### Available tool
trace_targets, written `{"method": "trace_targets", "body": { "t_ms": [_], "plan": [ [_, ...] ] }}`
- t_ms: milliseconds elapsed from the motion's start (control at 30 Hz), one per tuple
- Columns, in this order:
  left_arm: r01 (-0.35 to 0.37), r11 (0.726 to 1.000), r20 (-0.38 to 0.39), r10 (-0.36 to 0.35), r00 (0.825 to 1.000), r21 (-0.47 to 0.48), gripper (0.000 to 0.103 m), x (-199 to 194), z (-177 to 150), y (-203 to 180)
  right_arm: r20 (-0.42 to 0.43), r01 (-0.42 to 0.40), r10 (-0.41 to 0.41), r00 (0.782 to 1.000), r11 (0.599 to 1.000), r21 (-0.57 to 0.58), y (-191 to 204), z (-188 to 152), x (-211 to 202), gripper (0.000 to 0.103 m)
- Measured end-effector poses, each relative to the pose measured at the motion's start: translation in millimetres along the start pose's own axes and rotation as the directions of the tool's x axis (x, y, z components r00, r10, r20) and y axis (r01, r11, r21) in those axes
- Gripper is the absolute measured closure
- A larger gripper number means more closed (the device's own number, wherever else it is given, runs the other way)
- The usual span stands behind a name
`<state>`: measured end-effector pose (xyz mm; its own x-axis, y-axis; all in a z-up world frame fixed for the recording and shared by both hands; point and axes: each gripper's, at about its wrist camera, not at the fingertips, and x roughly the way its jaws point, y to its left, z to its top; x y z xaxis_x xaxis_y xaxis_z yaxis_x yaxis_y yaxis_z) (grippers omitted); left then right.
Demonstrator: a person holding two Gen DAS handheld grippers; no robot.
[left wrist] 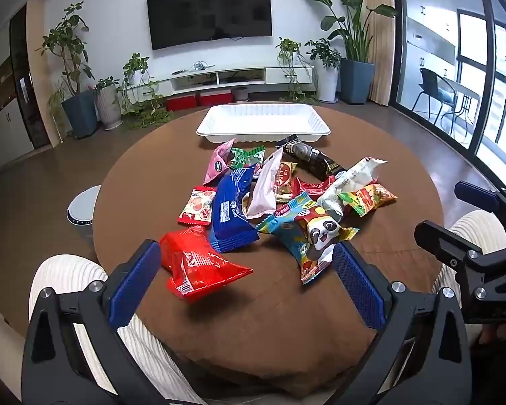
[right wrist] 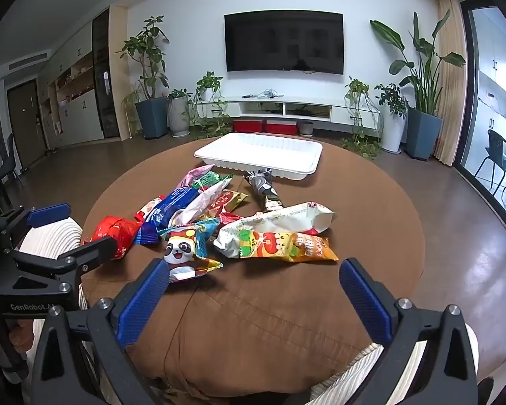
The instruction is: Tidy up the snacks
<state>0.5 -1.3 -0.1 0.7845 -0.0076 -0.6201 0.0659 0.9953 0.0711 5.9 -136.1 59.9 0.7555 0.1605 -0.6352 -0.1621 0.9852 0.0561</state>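
The snacks (left wrist: 273,199) lie heaped mid-desk (left wrist: 270,303), just before the white tray (left wrist: 263,125). Left tool (left wrist: 246,263) and right tool (right wrist: 254,280) both gape, holding nothing. Only the left view shows the white-and-red packet (left wrist: 197,206) fully; the right view shows the orange packet (right wrist: 286,246) lengthwise.
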Motion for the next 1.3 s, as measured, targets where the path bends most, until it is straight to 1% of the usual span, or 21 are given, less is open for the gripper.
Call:
{"method": "trace_targets", "body": {
  "t_ms": [67, 167, 567, 1300],
  "plan": [
    [-0.004, 1.000, 0.006, 0.004, 1.000, 0.011, 0.000, 0.0, 0.4, -3.0, -0.008, -0.002, 0.002, 1.000, 1.000, 0.006, -0.3, 0.2, 0.5, 0.000],
    [0.008, 1.000, 0.005, -0.008, 1.000, -0.013, 0.000, 0.5, -2.7, -1.1, -0.004, -0.004, 0.004, 1.000, 1.000, 0.006, -0.6, 0.3, 0.3, 0.000],
    [0.006, 1.000, 0.013, -0.006, 1.000, -0.015, 0.000, -0.4, -6.3, -3.5, -0.002, -0.003, 0.003, 1.000, 1.000, 0.011, 0.0, 0.0, 1.1, 0.000],
    [0.008, 1.000, 0.010, -0.008, 1.000, -0.017, 0.000, -3.4, -2.0, 0.5, -0.001, -0.003, 0.003, 1.000, 1.000, 0.009, 3.5, 0.2, 1.0, 0.000]
  ]
}}
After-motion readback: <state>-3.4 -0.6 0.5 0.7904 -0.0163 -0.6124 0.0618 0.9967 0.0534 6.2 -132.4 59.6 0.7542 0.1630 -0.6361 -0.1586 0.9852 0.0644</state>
